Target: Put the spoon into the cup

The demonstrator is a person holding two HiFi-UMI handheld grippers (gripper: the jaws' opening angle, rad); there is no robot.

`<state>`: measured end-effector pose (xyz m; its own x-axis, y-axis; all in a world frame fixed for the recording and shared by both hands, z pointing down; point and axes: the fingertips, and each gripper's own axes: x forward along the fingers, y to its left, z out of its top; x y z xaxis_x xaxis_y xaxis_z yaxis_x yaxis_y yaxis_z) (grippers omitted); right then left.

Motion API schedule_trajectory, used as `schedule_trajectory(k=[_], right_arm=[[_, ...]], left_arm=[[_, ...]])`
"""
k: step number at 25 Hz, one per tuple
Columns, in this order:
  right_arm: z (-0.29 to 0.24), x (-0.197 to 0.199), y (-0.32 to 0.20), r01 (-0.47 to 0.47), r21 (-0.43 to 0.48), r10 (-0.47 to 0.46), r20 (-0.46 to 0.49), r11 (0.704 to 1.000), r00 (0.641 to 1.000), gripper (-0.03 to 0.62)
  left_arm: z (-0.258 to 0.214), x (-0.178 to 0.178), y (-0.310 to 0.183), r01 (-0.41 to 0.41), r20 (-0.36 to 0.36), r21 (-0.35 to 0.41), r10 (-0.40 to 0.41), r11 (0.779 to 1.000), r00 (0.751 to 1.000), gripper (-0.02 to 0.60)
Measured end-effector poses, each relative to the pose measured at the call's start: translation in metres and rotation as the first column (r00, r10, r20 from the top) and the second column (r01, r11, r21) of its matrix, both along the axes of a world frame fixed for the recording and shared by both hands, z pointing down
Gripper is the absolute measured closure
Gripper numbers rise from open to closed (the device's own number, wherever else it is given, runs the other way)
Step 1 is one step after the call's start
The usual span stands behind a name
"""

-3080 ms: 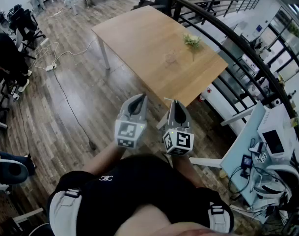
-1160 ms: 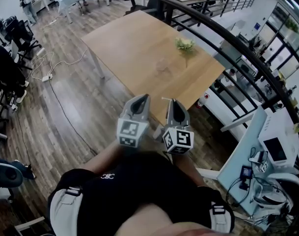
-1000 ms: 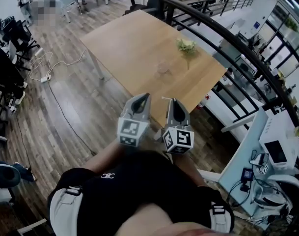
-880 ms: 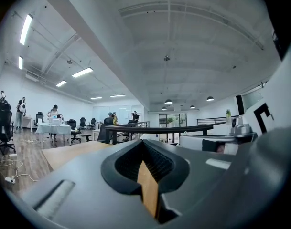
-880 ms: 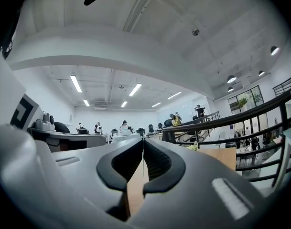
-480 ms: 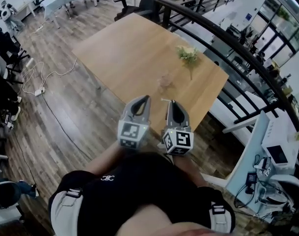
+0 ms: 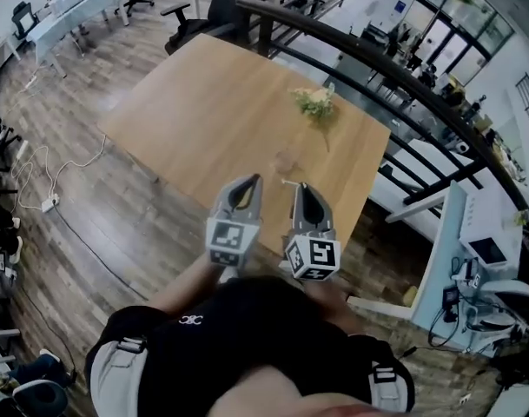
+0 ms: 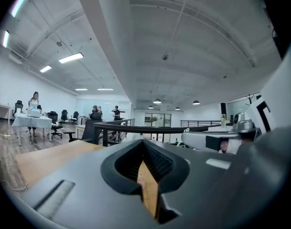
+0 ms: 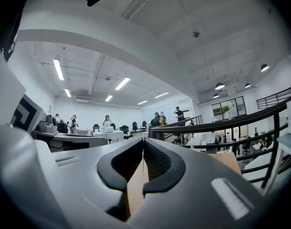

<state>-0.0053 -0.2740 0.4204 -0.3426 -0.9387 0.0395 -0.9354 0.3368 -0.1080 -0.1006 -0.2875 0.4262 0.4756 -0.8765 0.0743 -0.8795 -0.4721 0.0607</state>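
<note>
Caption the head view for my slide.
Left gripper beside right gripper, which grips a spoon, before a table bearing cup and plant.

1. Lower centre of head view, left gripper [image 7: 254,181]: left cube [image 7: 227,243] carries one black-and-white square marker [image 7: 228,231]. It is a block pattern with no letters or digits.
2. Right gripper [image 7: 299,187]: right cube [image 7: 314,257] shows two such markers on adjoining faces. Blocks only, nothing to read.
3. Right edge of left gripper view and left edge of right gripper view: part of one marker each, cut off by the frame.
4. Bottom of head view, shirt [image 7: 247,354]: small white emblem [image 7: 188,319] of looped shapes, too small to read.
5. No words, numbers or signs legible anywhere else.
</note>
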Motion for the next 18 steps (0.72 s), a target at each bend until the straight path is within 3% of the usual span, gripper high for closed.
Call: schedule_trajectory(k=[9,18], right_arm=[[0.000,-0.007,-0.031,-0.151,0.009,0.151,0.000,0.988,0.988,0.583],[0.015,-0.007,-0.049,-0.185,-0.011,0.185,0.006,0.983,0.983,0.583]], left_arm=[[-0.004,-0.015,-0.039,-0.119,0.002,0.041,0.119,0.992,0.993,0.571],[0.005,-0.029,-0.062,-0.125,0.031,0.054,0.124,0.991,0.992,0.571]])
